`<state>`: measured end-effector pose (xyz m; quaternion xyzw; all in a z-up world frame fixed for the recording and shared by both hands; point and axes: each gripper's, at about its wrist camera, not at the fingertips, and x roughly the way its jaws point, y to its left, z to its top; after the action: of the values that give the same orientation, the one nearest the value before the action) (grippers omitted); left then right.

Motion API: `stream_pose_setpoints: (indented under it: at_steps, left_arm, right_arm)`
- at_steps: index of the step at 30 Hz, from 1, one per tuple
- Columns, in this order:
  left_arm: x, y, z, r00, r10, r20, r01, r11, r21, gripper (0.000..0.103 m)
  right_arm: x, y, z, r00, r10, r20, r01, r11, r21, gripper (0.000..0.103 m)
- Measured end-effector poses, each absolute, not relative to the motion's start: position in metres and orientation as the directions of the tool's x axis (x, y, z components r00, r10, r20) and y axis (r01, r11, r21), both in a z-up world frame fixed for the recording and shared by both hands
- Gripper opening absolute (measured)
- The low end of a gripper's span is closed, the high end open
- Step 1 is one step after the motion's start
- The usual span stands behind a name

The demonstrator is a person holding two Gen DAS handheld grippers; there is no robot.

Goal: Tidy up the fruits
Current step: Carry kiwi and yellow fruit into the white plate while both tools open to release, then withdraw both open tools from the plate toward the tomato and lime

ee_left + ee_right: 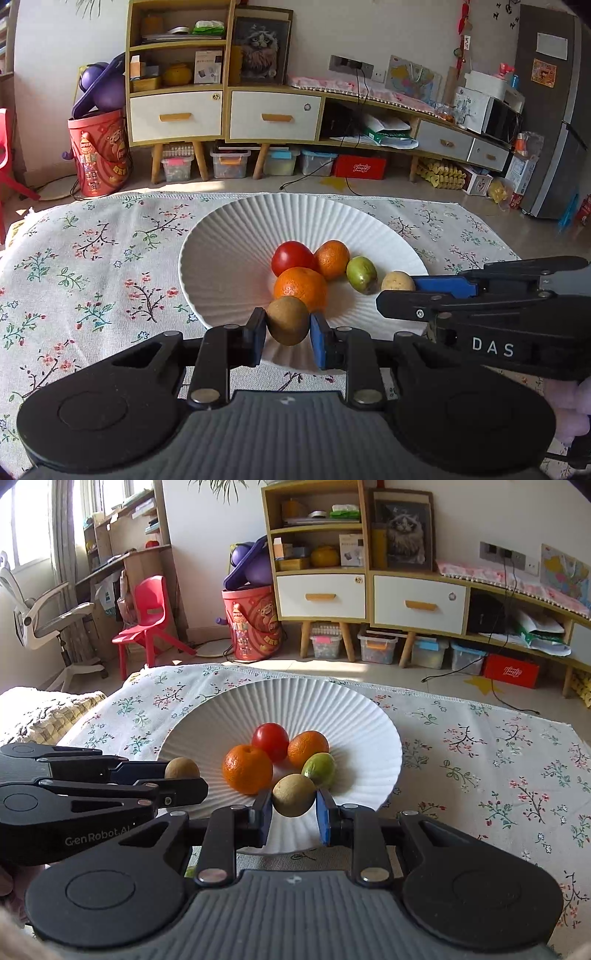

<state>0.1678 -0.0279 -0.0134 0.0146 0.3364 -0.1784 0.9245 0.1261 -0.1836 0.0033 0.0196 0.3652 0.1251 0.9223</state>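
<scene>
A white ribbed plate point(229, 254) point(354, 716) on the flowered cloth holds a red tomato point(292, 257) point(270, 740), two oranges point(301, 287) point(332, 258) point(246, 768) point(307, 747) and a green fruit point(361, 274) point(320, 769). My left gripper point(288, 330) point(173, 775) is shut on a brown kiwi point(288, 320) point(181, 768) over the plate's near rim. My right gripper point(293, 805) point(402, 291) is shut on a pale yellowish kiwi point(293, 794) point(398, 281) over the plate's near right part.
The flowered tablecloth point(96, 258) point(498, 760) covers the table around the plate. A woven cushion point(40, 709) lies at the table's left edge. Beyond the table stand a cabinet point(225, 114), a red bucket point(99, 151) and a red chair point(147, 616).
</scene>
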Motion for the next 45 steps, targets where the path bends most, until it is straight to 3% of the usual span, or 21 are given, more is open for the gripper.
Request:
stream_pose_setpoints:
  at_steps: [21, 26, 36, 39, 43, 45]
  left_arm:
    - [0.184, -0.041, -0.024, 0.669, -0.380, -0.639, 0.413, 0.904, -0.105, 0.010]
    - [0.184, -0.041, -0.022, 0.674, -0.374, -0.638, 0.412, 0.906, -0.096, 0.011]
    - [0.169, -0.033, -0.013, 0.688, -0.356, -0.633, 0.401, 0.913, -0.076, 0.032]
    - [0.159, -0.030, -0.008, 0.703, -0.333, -0.629, 0.384, 0.921, -0.058, 0.034]
    - [0.147, -0.026, -0.002, 0.711, -0.314, -0.630, 0.370, 0.928, -0.045, 0.049]
    - [0.143, -0.022, -0.001, 0.706, -0.304, -0.640, 0.361, 0.932, -0.044, 0.050]
  right_arm:
    - [0.140, -0.192, -0.007, 0.685, 0.251, -0.684, -0.217, 0.967, 0.136, 0.023]
    - [0.140, -0.193, -0.005, 0.678, 0.268, -0.685, -0.225, 0.962, 0.153, 0.027]
    - [0.132, -0.195, 0.003, 0.690, 0.262, -0.675, -0.218, 0.964, 0.151, 0.037]
    - [0.127, -0.197, 0.006, 0.696, 0.255, -0.671, -0.209, 0.966, 0.150, 0.041]
    - [0.121, -0.197, 0.008, 0.691, 0.234, -0.684, -0.196, 0.971, 0.135, 0.044]
    - [0.116, -0.197, 0.008, 0.687, 0.229, -0.690, -0.194, 0.972, 0.130, 0.045]
